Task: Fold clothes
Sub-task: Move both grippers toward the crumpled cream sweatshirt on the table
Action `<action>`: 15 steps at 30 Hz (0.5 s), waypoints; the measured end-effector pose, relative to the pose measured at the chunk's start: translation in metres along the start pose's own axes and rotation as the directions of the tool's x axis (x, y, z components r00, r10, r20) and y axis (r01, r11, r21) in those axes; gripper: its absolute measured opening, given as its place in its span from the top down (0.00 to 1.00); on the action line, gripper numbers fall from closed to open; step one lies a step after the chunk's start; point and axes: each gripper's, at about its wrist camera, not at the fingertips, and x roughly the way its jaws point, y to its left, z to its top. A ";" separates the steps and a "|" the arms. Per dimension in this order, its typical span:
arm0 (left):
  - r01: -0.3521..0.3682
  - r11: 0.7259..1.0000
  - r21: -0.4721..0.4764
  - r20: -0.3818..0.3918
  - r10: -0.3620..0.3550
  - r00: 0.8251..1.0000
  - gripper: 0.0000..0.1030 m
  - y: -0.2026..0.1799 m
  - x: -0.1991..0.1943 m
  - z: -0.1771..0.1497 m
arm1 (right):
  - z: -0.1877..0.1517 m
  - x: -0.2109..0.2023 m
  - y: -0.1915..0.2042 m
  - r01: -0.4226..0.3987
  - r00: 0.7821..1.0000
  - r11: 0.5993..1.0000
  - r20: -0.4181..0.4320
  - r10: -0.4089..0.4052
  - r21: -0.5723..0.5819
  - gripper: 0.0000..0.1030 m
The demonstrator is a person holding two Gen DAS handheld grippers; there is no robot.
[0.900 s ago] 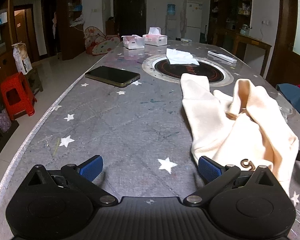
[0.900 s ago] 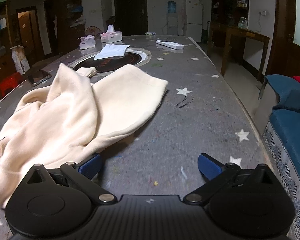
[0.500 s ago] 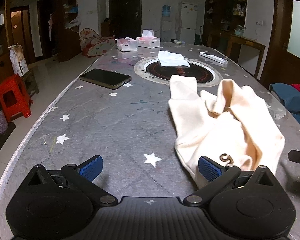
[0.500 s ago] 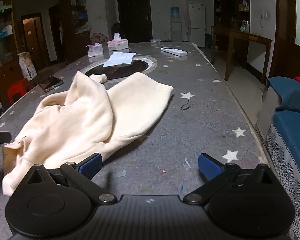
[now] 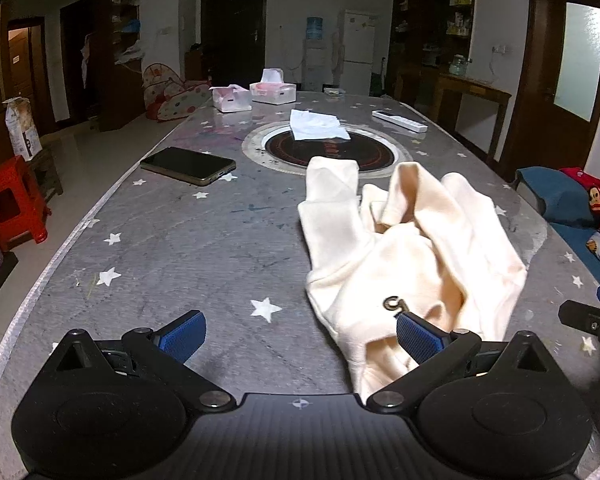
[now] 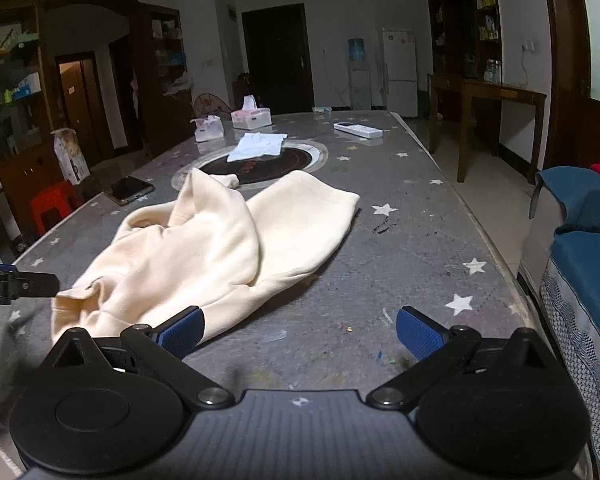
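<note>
Starry table [image 6: 420, 240]: garment [image 6: 220, 248] lengthwise, hem far.

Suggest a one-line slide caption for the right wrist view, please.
Open right tool beside a crumpled cream sweatshirt on the star-patterned table.

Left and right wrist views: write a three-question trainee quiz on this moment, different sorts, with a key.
1. True or false: the left gripper is clamped on the crumpled cream fleece sweatshirt.
2. Multiple choice: what lies on the round black inset hob in the grey star-patterned table? A) the dark smartphone B) the white folded cloth C) the white remote control
3. Fill in: in the right wrist view the sweatshirt lies toward the ___ finger of the right gripper.

Key: 1 false, both jaws stand wide open; 2 B; 3 left.
</note>
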 end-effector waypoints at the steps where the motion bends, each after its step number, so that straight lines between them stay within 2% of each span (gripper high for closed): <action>1: 0.003 1.000 0.002 0.002 -0.003 1.000 0.00 -0.001 -0.002 0.000 | -0.001 -0.003 0.001 -0.003 1.000 1.000 0.005 0.003 0.001 0.00; 15: 0.021 1.000 0.016 0.009 -0.021 1.000 0.00 -0.010 -0.019 -0.009 | -0.012 -0.024 0.017 -0.025 0.999 1.000 0.022 0.026 -0.015 0.00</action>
